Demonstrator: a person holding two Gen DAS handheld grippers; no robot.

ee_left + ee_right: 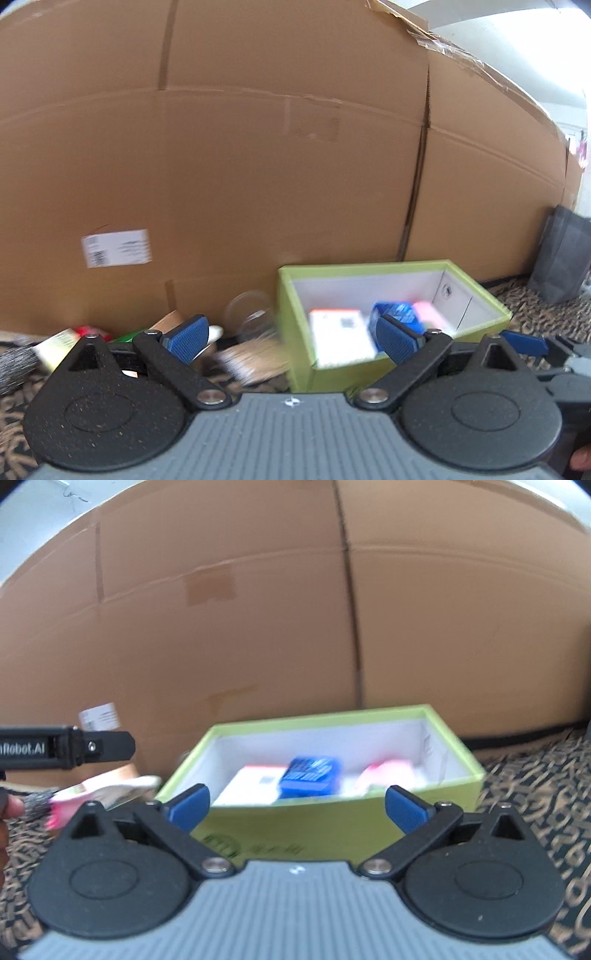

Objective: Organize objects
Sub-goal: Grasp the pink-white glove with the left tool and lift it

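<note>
A lime-green box (303, 354) (332, 830) with a white inside stands on the patterned carpet against a cardboard wall. Inside it lie a white carton (341, 338) (251, 782), a blue packet (400, 312) (310, 775) and a pink item (428, 310) (384, 771). My left gripper (291, 339) is open and empty, at the box's left end. My right gripper (297, 806) is open and empty, in front of the box's near wall. Left of the box lie a brush (255, 360), a clear cup (251, 314) and a tube (107, 792).
A large cardboard box (258, 166) (295, 627) fills the background. A grey bag (561, 254) stands at the far right. A wire brush (16, 365) and red and green items (90, 332) lie at the left. The left gripper's side (66, 751) and a fingertip (11, 806) show in the right wrist view.
</note>
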